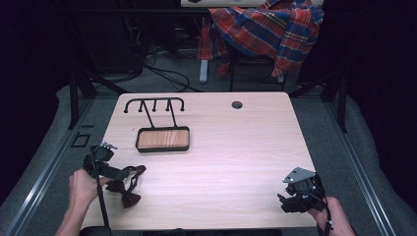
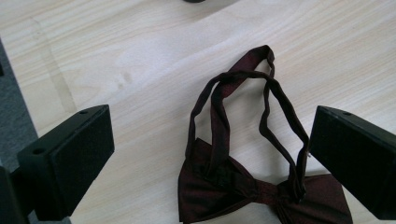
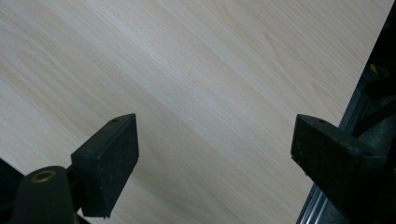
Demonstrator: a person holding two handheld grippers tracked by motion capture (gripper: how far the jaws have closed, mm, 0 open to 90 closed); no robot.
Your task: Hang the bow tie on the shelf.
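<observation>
My left gripper [image 2: 210,154] hangs with its jaws spread wide over the dark red bow tie [image 2: 261,191], which lies flat near the table's [image 1: 236,147] left front edge, strap looped. My right gripper [image 3: 215,158] is equally wide, holding nothing, above bare wood at the right front corner.

- bow tie [image 2: 261,196]: lower edge cut off by frame bottom in left gripper view; in high view partly hidden under left gripper [image 1: 119,173]
- plaid shirt [image 1: 268,24]: top cut off, chair beneath mostly hidden
- right gripper [image 1: 284,202]: fingertips too dark to separate in high view
</observation>
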